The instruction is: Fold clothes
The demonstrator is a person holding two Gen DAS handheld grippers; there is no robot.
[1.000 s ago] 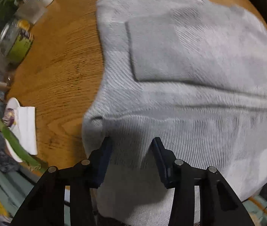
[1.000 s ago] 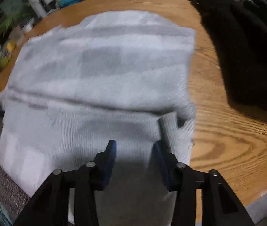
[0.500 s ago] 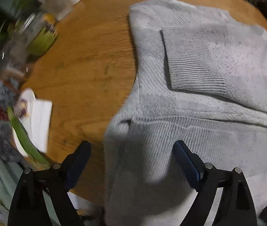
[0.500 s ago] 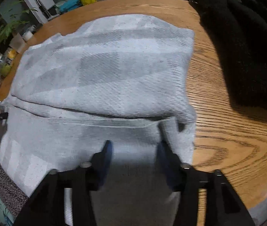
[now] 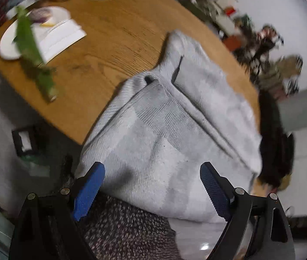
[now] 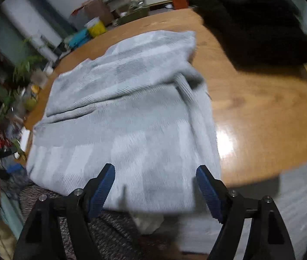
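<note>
A pale grey knitted sweater [image 5: 175, 130] lies partly folded on the round wooden table [image 5: 110, 43], its lower part hanging over the near edge. In the right wrist view the same sweater [image 6: 127, 119] fills the centre, with a folded sleeve across its middle. My left gripper [image 5: 152, 186] is open, held back from the hanging edge with nothing between its blue pads. My right gripper [image 6: 155, 186] is open too, just short of the sweater's draped near edge.
A black garment [image 6: 259, 26] is heaped at the table's far right. A white plate [image 5: 12, 43] with papers and a green leaf sits at the left edge. Jars and clutter line the far side. A speckled fabric [image 6: 114, 234] lies below the table edge.
Both grippers have opened, let go of the sweater and pulled back off the table's near edge. The left view has swung round to the right.
</note>
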